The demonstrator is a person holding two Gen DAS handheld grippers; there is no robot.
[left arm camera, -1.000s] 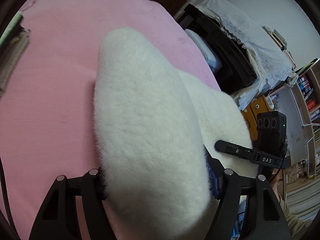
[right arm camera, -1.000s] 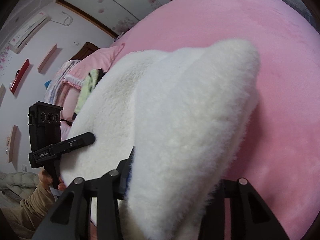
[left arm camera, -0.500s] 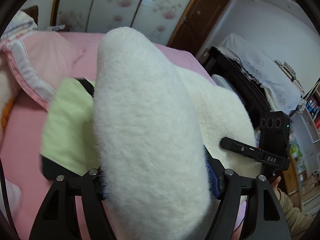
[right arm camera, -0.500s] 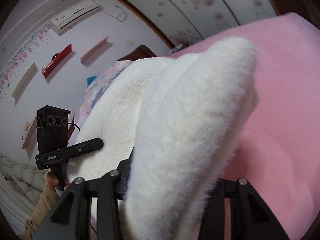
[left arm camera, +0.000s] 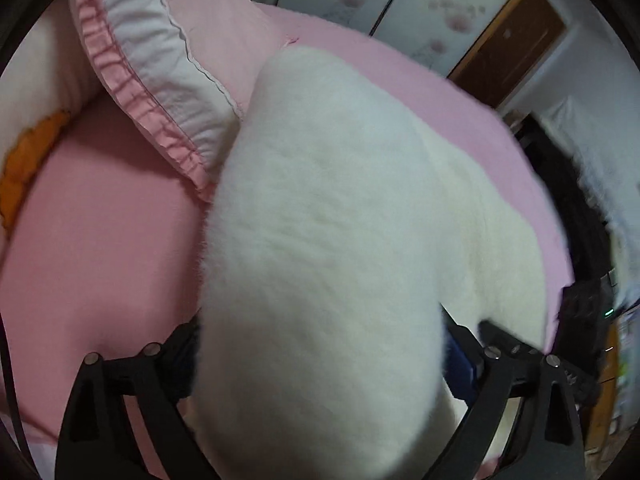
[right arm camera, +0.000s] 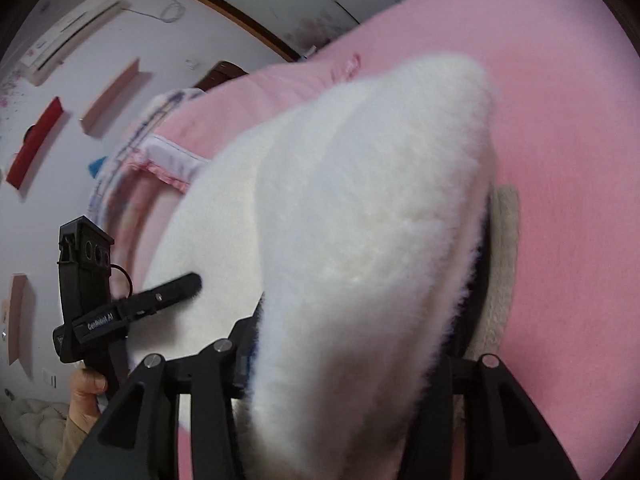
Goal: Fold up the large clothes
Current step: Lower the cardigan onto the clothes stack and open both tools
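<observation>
We had one fluffy white garment (left arm camera: 320,240) in play, and both claws were on it. Our left claw (left arm camera: 320,344) pinched a thick bunched fold of it between its two black fingers (left arm camera: 176,344), the fleece bulging up and forward so that it hid the fingertips. Our right claw (right arm camera: 360,344) did the same at another spot, its two fingers (right arm camera: 240,344) squeezed against a fat roll of the white pile.

The garment stretched between the two claws, held over the pink bed (left arm camera: 100,240), with its far part draped down toward the sheet. In the right wrist view we saw the left claw from the side, its finger lying against the white fleece, and one bare hand (right arm camera: 86,390) gripping its handle below.

We counted one pillow (left arm camera: 168,60) with a white band and a pink ruffled edge, just beside the garment's upper left edge in the left wrist view. One grey-beige cloth (right arm camera: 502,264) peeked out from under the garment on the right side, lying on the bed. On the wall we made out one air conditioner (right arm camera: 68,32) and three small shelves (right arm camera: 112,100). One brown door (left arm camera: 516,48) stood behind the bed.
</observation>
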